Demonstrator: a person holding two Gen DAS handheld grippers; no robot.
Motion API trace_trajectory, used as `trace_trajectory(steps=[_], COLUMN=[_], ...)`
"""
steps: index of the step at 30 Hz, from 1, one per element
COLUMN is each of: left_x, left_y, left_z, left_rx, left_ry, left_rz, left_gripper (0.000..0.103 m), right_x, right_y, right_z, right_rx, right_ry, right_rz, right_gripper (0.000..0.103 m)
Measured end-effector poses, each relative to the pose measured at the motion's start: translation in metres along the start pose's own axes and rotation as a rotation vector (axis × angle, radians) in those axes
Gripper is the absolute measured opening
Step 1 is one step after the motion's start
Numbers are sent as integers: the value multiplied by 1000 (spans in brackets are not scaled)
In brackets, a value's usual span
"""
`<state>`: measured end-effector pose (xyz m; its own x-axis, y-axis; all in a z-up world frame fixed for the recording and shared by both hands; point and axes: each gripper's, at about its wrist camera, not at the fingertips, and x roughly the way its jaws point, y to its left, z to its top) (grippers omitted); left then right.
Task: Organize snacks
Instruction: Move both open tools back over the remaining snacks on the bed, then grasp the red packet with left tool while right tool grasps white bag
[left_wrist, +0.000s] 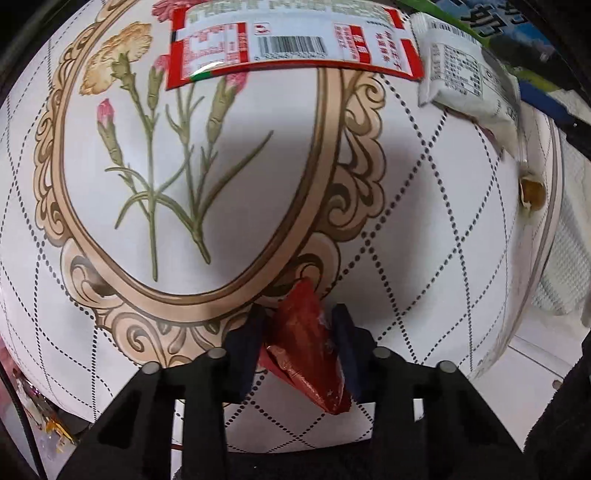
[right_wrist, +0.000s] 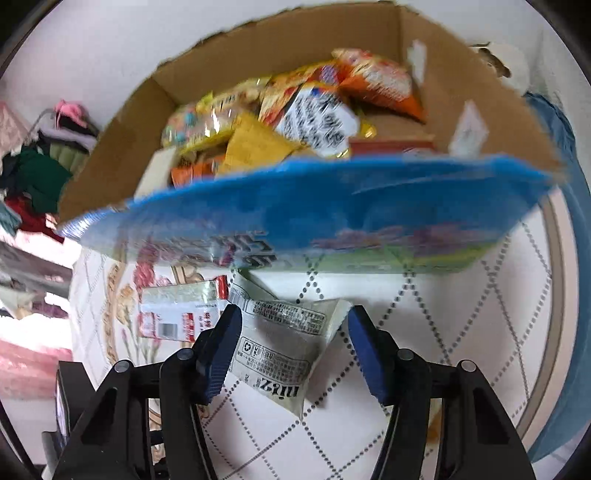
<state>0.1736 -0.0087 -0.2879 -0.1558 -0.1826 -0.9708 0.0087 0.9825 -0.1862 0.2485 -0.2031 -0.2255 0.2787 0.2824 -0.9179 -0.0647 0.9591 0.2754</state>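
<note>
Left wrist view: left claw (left_wrist: 300, 328) clamped on a red packet (left_wrist: 308, 341), pinched between both dark-blue pads. Packet is crumpled, its tip pointing forward over the worktop (left_wrist: 424, 240), its lower end hanging below the pads. Worktop cover is white with dotted diamond lines and a tan oval frame with printed flowers.

Ahead of the claw, at the far edge of the view: a red-and-white pack (left_wrist: 291, 40), barcode side up, lying flat on the cover. Just beside it to the right, a white pouch (left_wrist: 465, 77) with small print, also flat. Beyond the pouch, part of a green and blue bag (left_wrist: 491, 26). A small tan scrap (left_wrist: 532, 192) sits near the right edge of the cover; cannot tell what it is.

Right wrist view: right claw (right_wrist: 293, 347) spread wide, gripping nothing. White pouch (right_wrist: 284, 347) lies on the cover between the fingers; contact with the pads cannot be told. Red-and-white pack (right_wrist: 181, 312) lies just left of it. Blue bag (right_wrist: 314, 214), blurred, spans the view above the pouch.

Behind the bag: an open box (right_wrist: 465, 74) of brown cardboard holding a heap of snack bags (right_wrist: 306, 107), orange, yellow and white. Piled clothes (right_wrist: 33, 173) at far left.
</note>
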Motion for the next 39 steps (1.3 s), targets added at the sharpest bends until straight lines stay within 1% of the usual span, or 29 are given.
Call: trace_trajectory(steps=[1,3,5,6,7,8,9,11,13,14,15,16,17,18,20,21,22,23,25,26,29,32,33,34,36,37,39], left_x=[-3,-13,-23,-28,-32,-37,-40,-45,-51,-54,-56,-57,-58,-57,-54,-53,-49,-45,-34,-27,-4,3,3,3,2,4,-1], left_y=[1,9,20,26,31,36,40,46,55,55,56,57,56,53,45,41,37,35,32,35,32,31,29,27,14,5,-2], left_z=[1,5,10,13,15,18,19,23,24,24,23,23,21,18,10,8,4,2,-1,-10,-8,-7,-6,-7,-11,-12,-11], left_rx=[-7,-32,-72,-90,-107,-126,-135,-161,-175,-178,-180,-182,-181,-178,-157,-146,-135,-130,-131,-131,-149,-160,-151,-141,-118,-106,-88], left_ry=[-8,-45,-75,-88,-102,-118,-125,-136,-144,-146,-139,-126,-120,-112,-94,-85,-70,-50,-8,17,87,71,63,54,32,20,2], left_rz=[-1,10,4,4,7,7,6,-1,-28,-55,-75,-94,-110,-123,-121,-117,-110,-110,-129,-141,-179,-168,-149,-137,-113,-100,-85], left_gripper=[31,31,31,31,31,31,31,31,31,32,39,43,51,56,56,56,57,57,57,57,57,54,50,50,46,45,44], right_x=[3,10,16,16,13,8,0,-11,-11,-6,1,15,26,38,56,63,65,64,56,51,37,28,27,26,25,27,29], right_y=[2,8,20,27,32,37,46,58,68,70,72,77,78,79,80,79,76,75,67,61,46,32,29,26,21,17,13], right_z=[-2,-13,-33,-43,-48,-51,-50,-43,-31,-25,-21,-11,-8,-6,-7,-8,-11,-14,-24,-31,-56,-77,-83,-88,-94,-96,-97], right_rx=[-8,-18,-26,-37,-46,-71,-133,-238,-322,-342,-357,-370,-376,-379,-374,-371,-363,-366,-352,-331,-283,-228,-210,-190,-152,-132,-103], right_ry=[16,80,191,241,258,251,216,150,118,125,145,185,218,251,294,307,301,287,269,270,269,274,276,279,277,276,263], right_rz=[-1,21,103,143,157,151,120,41,-36,-49,-59,-77,-85,-87,-98,-104,-128,-143,-138,-136,-135,-127,-123,-117,-104,-102,-103], right_gripper=[60,61,61,63,70,73,78,80,84,85,85,85,85,85,83,76,67,66,62,62,61,61,61,61,61,62,62])
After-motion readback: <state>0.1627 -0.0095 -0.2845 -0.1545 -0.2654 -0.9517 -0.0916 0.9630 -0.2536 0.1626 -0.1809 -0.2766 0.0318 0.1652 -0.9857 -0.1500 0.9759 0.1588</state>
